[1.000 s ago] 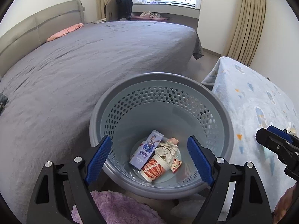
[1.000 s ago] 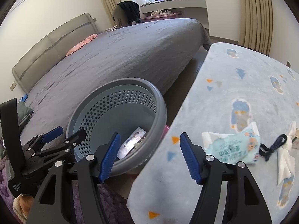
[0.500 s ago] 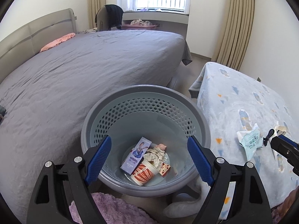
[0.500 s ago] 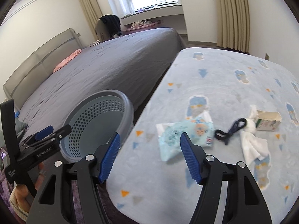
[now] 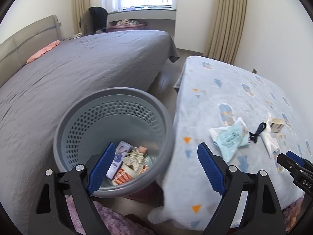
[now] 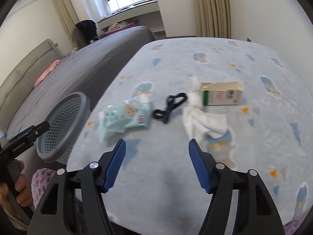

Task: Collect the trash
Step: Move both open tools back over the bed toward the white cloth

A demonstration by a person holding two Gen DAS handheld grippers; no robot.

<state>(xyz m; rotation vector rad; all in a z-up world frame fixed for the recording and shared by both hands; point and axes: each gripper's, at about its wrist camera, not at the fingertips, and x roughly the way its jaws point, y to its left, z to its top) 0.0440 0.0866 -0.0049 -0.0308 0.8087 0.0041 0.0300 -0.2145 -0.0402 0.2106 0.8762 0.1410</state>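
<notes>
A grey perforated basket [image 5: 164, 121] stands on the floor between the bed and a low table; it holds a purple box [image 5: 119, 155], a cup and crumpled scraps. It also shows in the right wrist view [image 6: 82, 105]. On the table's light blue cloth [image 6: 195, 156] lie a pale blue wipes packet [image 6: 125, 115], a black hair tie [image 6: 170, 104], a white tissue [image 6: 205, 120] and a small carton [image 6: 222, 94]. My right gripper [image 6: 157, 164] is open and empty, just short of these items. My left gripper [image 5: 155, 166] is open and empty over the basket's near rim.
A large bed with a grey sheet [image 5: 78, 74] fills the left side. A purple fluffy rug [image 5: 109, 221] lies under the grippers. Curtains [image 5: 228, 19] and a window sill stand at the back. The right gripper's tip [image 5: 293, 162] shows at the left wrist view's right edge.
Both grippers have swung right, away from the basket and toward the table. The right gripper now faces the trash on the blue cloth. Both stay open.
</notes>
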